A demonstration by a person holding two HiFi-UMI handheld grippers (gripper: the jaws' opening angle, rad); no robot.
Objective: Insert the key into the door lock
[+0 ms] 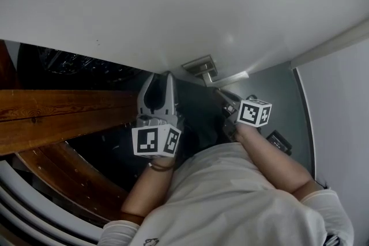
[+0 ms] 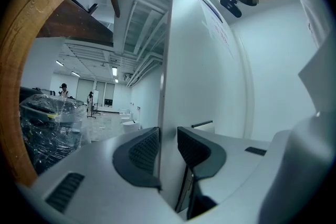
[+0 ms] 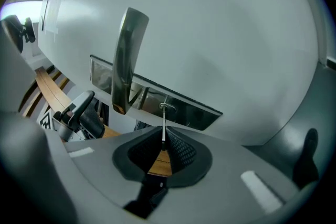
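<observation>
Key (image 3: 163, 122) sits pinched upright in the closed right tool (image 3: 163, 136), its tip at the metal lock plate (image 3: 192, 113) beside the door handle (image 3: 127, 55). The left tool (image 2: 168, 148) clamps the door (image 2: 210, 86) by its edge.

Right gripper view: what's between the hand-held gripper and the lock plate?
The key, clamped in the right hand-held gripper, tip at the lock plate (right gripper view).
</observation>
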